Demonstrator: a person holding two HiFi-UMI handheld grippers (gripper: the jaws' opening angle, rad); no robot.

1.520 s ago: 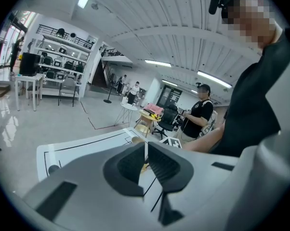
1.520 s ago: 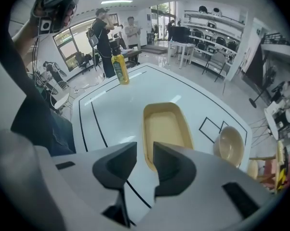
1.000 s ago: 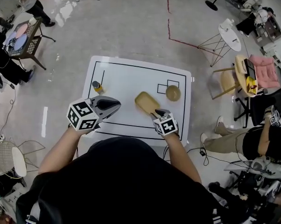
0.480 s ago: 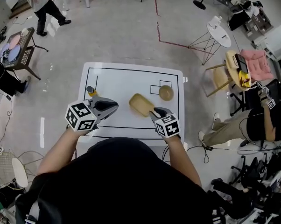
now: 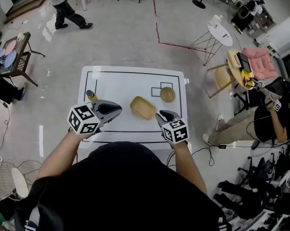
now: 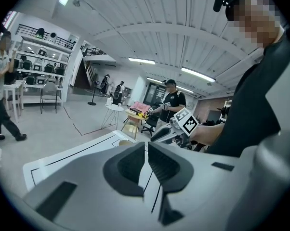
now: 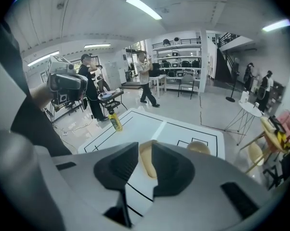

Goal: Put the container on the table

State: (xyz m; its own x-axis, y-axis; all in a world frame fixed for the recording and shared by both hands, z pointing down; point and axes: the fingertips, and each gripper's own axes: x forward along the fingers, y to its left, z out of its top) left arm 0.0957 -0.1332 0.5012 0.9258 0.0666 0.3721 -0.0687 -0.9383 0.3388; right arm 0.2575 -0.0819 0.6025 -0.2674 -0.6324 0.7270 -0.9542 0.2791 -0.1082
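Observation:
A tan rectangular container (image 5: 142, 108) lies flat on the white table (image 5: 116, 83), near the middle. In the right gripper view the container (image 7: 146, 161) shows through the gap between the jaws, lower down on the table. My right gripper (image 5: 160, 114) (image 7: 145, 149) hangs just behind the container's near right corner and clear of it. It is open; its jaws have just been closing, with nothing between them. My left gripper (image 5: 118, 109) (image 6: 146, 147) hovers left of the container with its pads together and nothing in them.
A round tan bowl (image 5: 167, 94) (image 7: 199, 147) sits in a marked square at the table's right. A yellow bottle (image 5: 90, 96) (image 7: 115, 121) stands at the left edge. Chairs, a small round table (image 5: 218, 33) and seated people surround the table.
My right gripper has drawn back and up from the container's near end, and its jaws have narrowed. The container stays on the table. The left gripper has hardly moved.

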